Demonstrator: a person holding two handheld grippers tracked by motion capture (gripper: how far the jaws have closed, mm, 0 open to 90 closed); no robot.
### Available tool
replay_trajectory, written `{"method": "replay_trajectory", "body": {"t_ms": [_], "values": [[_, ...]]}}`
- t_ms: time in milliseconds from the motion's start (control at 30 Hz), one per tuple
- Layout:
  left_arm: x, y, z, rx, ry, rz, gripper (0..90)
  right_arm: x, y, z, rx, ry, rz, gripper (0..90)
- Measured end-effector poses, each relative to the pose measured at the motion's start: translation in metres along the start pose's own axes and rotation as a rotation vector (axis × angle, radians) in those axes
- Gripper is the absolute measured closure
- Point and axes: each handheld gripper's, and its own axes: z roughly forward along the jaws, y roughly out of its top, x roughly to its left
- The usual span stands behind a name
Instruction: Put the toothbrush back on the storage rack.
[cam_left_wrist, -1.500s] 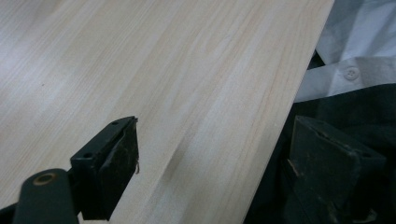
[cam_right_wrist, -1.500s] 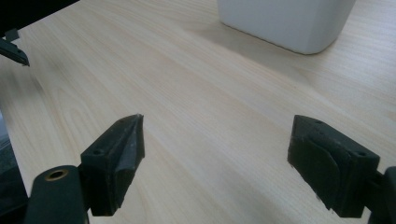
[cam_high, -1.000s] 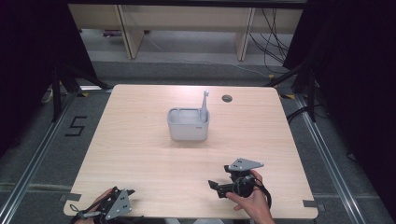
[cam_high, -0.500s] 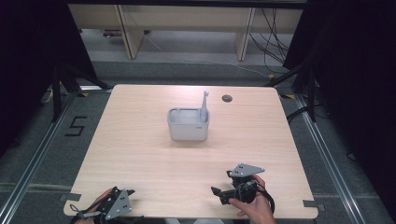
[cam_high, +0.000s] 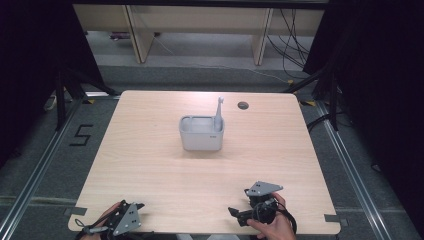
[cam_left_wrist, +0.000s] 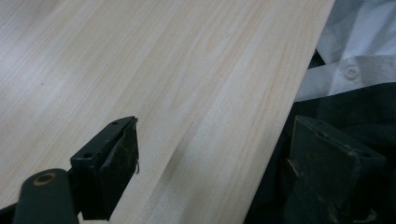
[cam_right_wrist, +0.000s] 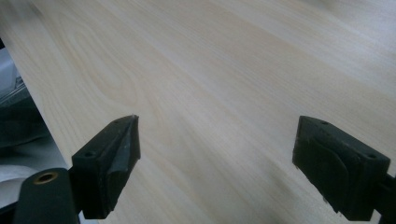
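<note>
A grey rectangular bin (cam_high: 201, 132) stands in the middle of the wooden table (cam_high: 150, 165), with a grey stick-like utensil (cam_high: 219, 114) upright in its right end. My left gripper (cam_high: 131, 211) rests at the table's front left corner, held in a hand. Its jaws stand wide apart over the table's near edge (cam_left_wrist: 289, 107), with nothing between them (cam_left_wrist: 212, 163). My right gripper (cam_high: 237, 215) lies near the front edge at the right, held in a hand and pointing left. It is open over bare wood (cam_right_wrist: 217, 158).
A dark round hole (cam_high: 243, 105) sits in the table near its back edge. Metal rails run along the floor on both sides. A white shirt and dark clothing (cam_left_wrist: 355, 70) lie just past the table's near edge.
My right gripper has drawn back toward the table's front edge. The left gripper has stayed where it was.
</note>
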Motion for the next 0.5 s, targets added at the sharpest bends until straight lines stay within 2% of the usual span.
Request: {"method": "replay_trajectory", "body": {"t_ms": [67, 133, 233, 267, 300, 400, 433, 500], "values": [[-0.0005, 0.0000, 0.0000, 0.000, 0.017, 0.002, 15.4, 0.0014, -0.0014, -0.0009, 0.012, -0.005, 0.014, 15.7], [-0.0005, -0.0001, -0.0001, -0.003, 0.014, 0.000, 15.4, 0.0020, -0.0025, -0.0013, 0.013, -0.006, 0.017, 15.7], [-0.0006, -0.0001, 0.0001, -0.001, 0.016, 0.000, 15.4, 0.0004, -0.0038, -0.0004, 0.009, -0.007, -0.023, 15.6], [-0.0001, 0.0000, 0.0001, 0.000, 0.004, 0.001, 15.4, 0.0020, -0.0044, -0.0016, 0.029, -0.012, 0.005, 15.7], [0.0001, 0.0000, 0.0001, 0.000, -0.001, 0.001, 15.4, 0.0021, -0.0054, -0.0004, 0.011, -0.022, 0.000, 15.6], [0.0002, 0.0000, 0.0001, -0.001, 0.000, 0.000, 15.4, 0.0014, -0.0059, -0.0014, 0.034, -0.012, -0.010, 15.7], [0.0001, 0.0000, 0.0001, 0.000, 0.000, 0.000, 15.4, 0.0017, -0.0061, -0.0019, 0.044, -0.006, -0.001, 15.7], [0.0001, -0.0001, 0.0002, 0.000, 0.000, 0.000, 15.4, 0.0020, -0.0070, -0.0018, 0.035, -0.015, 0.003, 15.7]]}}
